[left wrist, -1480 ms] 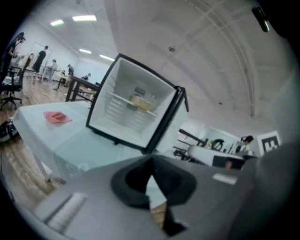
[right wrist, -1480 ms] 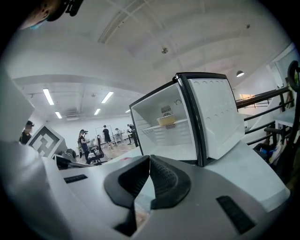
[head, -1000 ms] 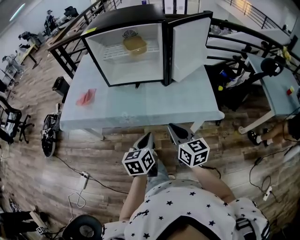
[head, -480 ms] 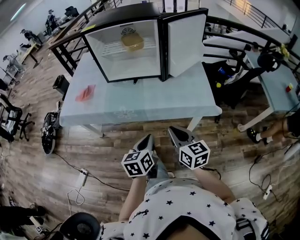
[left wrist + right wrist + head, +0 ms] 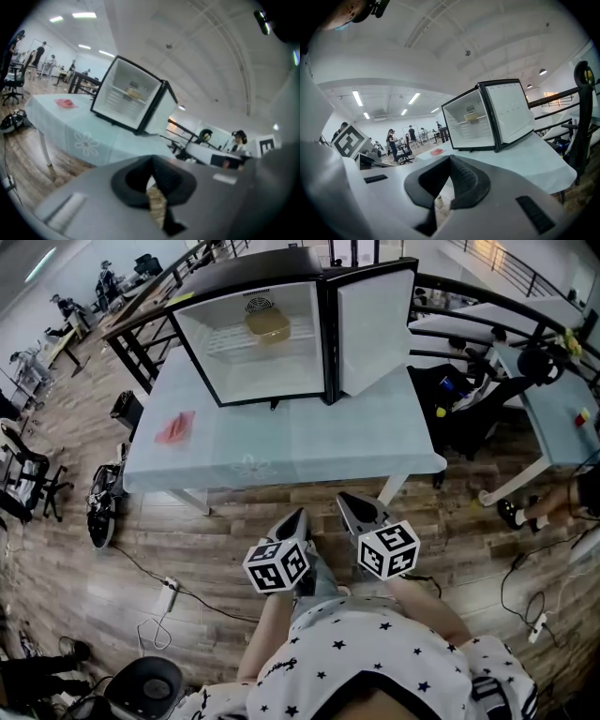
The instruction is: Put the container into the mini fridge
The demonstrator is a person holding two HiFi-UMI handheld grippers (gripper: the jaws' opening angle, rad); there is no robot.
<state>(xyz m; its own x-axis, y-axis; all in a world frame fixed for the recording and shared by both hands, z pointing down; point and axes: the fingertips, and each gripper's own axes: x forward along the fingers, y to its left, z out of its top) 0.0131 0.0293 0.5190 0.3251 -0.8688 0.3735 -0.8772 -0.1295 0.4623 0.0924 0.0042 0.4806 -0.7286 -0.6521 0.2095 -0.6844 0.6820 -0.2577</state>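
The mini fridge [image 5: 258, 329] stands at the back of the table with its door [image 5: 375, 324] swung open to the right. A yellowish container [image 5: 268, 326] rests on the wire shelf inside; it also shows in the left gripper view [image 5: 134, 93] and the right gripper view [image 5: 471, 116]. My left gripper [image 5: 298, 517] and right gripper [image 5: 347, 502] hang side by side over the floor, short of the table's front edge. Both are shut with nothing between the jaws.
The table [image 5: 309, 442] has a pale cloth with a flower print. A red cloth-like item [image 5: 175, 427] lies on its left part. Office chairs [image 5: 28, 479], cables on the wood floor and other desks [image 5: 562, 418] surround the table. People stand far off at the back left.
The view has shifted slightly; the fridge and table sit a little differently in the picture. Both grippers hold about the same place, shut and empty.
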